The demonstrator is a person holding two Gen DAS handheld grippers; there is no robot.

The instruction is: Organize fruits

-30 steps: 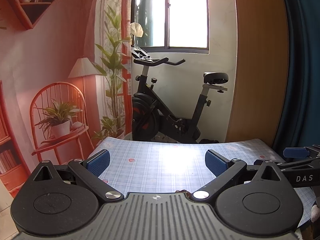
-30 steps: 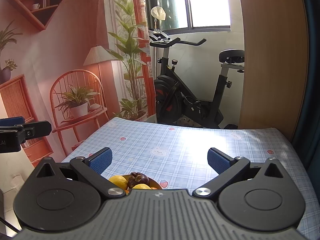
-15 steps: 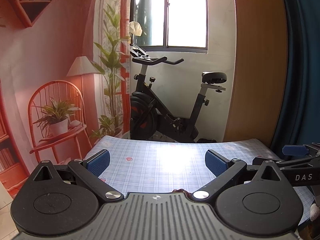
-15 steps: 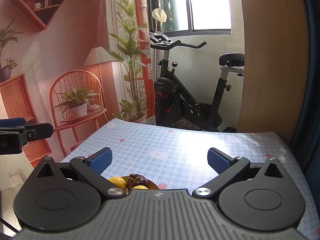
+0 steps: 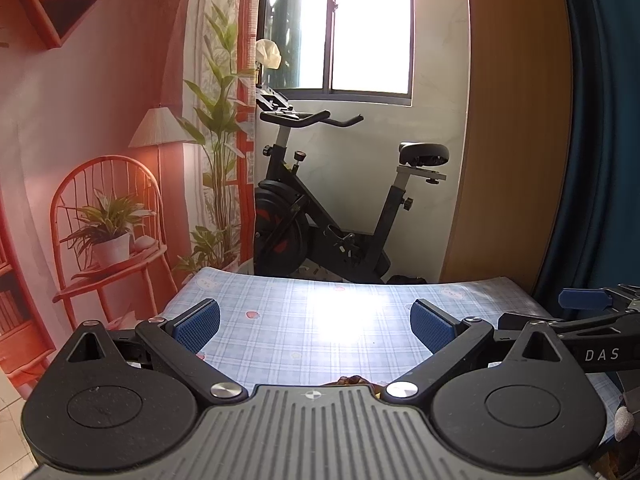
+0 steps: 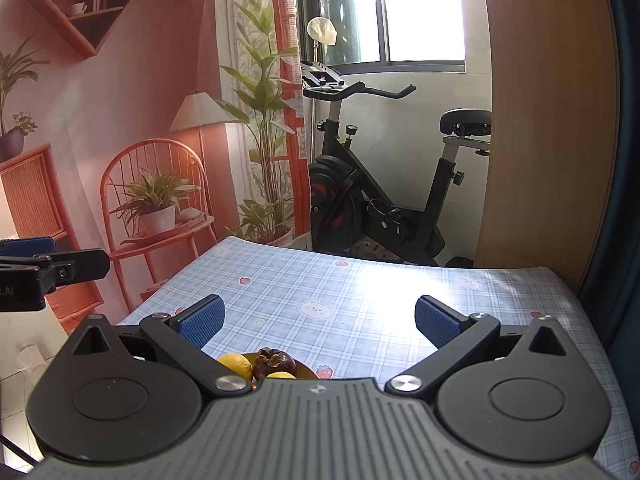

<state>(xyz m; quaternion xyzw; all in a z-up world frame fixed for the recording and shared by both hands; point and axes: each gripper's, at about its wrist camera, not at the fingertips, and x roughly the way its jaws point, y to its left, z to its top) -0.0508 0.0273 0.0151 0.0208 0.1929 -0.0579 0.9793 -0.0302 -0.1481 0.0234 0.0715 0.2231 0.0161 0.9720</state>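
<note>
Two claws hang above the near edge of the bench, and both are spread wide with nothing between their blue pads: the left claw (image 5: 316, 326) and the right claw (image 6: 318, 322). Closest in, just under the right claw's body, a plate (image 6: 306, 369) of fruit peeks out, with a dark mangosteen (image 6: 274, 362) touching a yellow citrus (image 6: 236, 364) on its left and another yellow fruit (image 6: 281, 375) mostly hidden below it. In the left wrist view only a sliver of the mangosteen's brown crown (image 5: 351, 380) shows at the body's edge. Beyond lies the bench (image 6: 360, 292), covered in a blue checked cloth with bear and strawberry prints, bare across its middle and far side. Farther back stand an exercise bike (image 6: 380, 200) and a sunlit window (image 6: 420, 12). No fruit is gripped, so this looks like the approach before a first pick; the next move likely calls for tipping one claw down and back over the plate.
</note>
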